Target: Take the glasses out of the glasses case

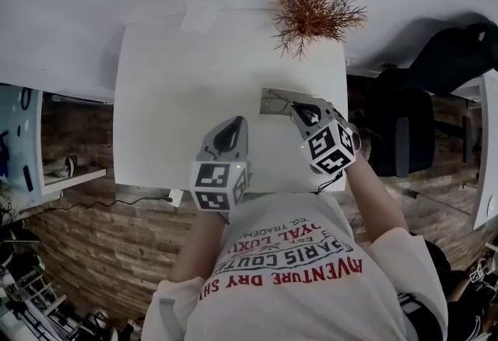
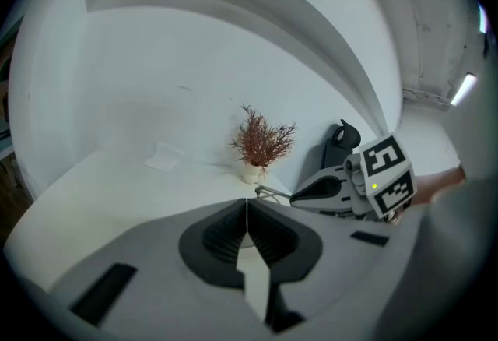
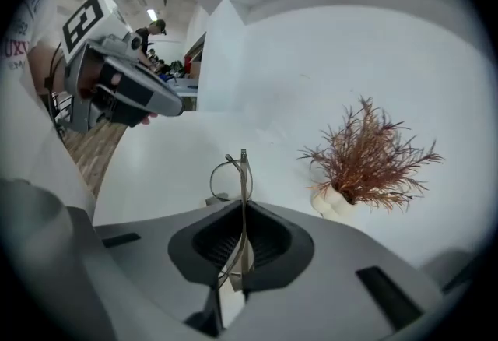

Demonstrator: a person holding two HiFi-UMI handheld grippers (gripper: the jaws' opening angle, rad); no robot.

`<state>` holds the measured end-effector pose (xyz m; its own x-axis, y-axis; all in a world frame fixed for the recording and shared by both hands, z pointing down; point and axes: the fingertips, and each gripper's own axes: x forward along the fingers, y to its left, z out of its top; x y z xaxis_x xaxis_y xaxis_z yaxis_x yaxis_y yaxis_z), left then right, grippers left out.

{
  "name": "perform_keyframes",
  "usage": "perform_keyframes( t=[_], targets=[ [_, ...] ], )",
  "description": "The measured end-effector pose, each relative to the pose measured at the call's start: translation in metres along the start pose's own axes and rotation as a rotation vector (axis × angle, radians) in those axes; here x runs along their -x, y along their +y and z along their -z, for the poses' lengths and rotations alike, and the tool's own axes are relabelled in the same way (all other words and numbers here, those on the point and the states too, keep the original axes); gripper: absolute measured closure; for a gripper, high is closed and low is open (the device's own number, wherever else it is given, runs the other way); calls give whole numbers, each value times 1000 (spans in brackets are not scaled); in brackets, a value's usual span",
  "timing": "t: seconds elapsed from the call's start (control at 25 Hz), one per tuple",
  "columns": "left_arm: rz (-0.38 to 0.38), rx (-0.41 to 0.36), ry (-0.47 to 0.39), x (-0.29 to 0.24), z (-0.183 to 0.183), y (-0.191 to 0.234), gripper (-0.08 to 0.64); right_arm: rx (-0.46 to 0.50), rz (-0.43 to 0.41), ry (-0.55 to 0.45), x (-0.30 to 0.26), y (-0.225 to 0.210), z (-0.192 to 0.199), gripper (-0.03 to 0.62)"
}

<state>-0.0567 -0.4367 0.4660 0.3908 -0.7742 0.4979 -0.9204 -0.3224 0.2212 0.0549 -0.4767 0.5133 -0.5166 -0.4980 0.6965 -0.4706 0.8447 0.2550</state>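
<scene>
Pinching seemingly light, bendable glasses by the frame in right gripper, lenses toward twelve o'clock, with left gripper closed empty.

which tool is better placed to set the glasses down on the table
Right: the right tool is shut on the glasses above the white table; the left tool is shut, with nothing in it.

At the head view's centre right, we are losing one end of the glasses case behind the right gripper; the lower part of the glasses is hiding between its jaws.
</scene>
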Motion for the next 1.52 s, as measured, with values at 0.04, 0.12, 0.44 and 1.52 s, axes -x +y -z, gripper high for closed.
perform_keyframes(
  t=[0.04, 0.12, 0.44, 1.52],
  targets=[
    [6, -10, -8, 3, -3, -2, 552, -41, 19, -24, 7, -1, -5, 568],
    [21, -30, -27, 9, -8, -6, 552, -123, 58, -78, 23, -2, -17, 568],
    [104, -130, -167, 56, -50, -29, 552, -372, 236, -321, 102, 10, -70, 568],
    [236, -236, -226, 159, -3, -44, 552, -654, 503, -542, 177, 134, -76, 568]
  ],
)
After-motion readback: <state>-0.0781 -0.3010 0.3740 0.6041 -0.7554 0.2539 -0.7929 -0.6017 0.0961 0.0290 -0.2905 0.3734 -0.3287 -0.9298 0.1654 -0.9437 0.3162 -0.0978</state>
